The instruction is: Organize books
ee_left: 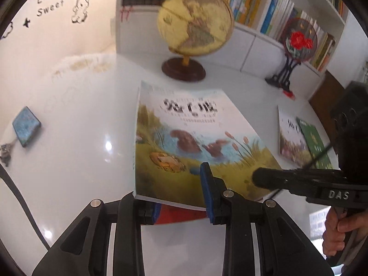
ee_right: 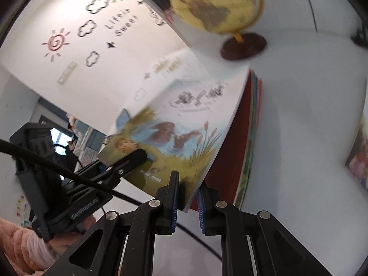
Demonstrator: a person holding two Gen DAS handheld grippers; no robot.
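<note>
A stack of books is topped by a picture book (ee_left: 195,138) with a pond scene; red and green books (ee_right: 243,151) lie under it. The stack's near edge is raised off the white table (ee_left: 80,161). My left gripper (ee_left: 181,197) is shut on that near edge, one blue pad on the cover and the other underneath. In the right wrist view the left gripper (ee_right: 138,156) clamps the stack's left corner. My right gripper (ee_right: 187,204) is shut on the near corner of the picture book (ee_right: 174,142), and the right gripper (ee_left: 257,179) reaches in from the right.
A globe (ee_left: 195,27) stands behind the stack. A flower ornament on a black stand (ee_left: 299,41) sits before a filled bookshelf (ee_left: 276,16). Two more books (ee_left: 299,138) lie at the right. A blue notebook (ee_left: 26,126) lies at the left, and a black cable (ee_right: 69,174) crosses low.
</note>
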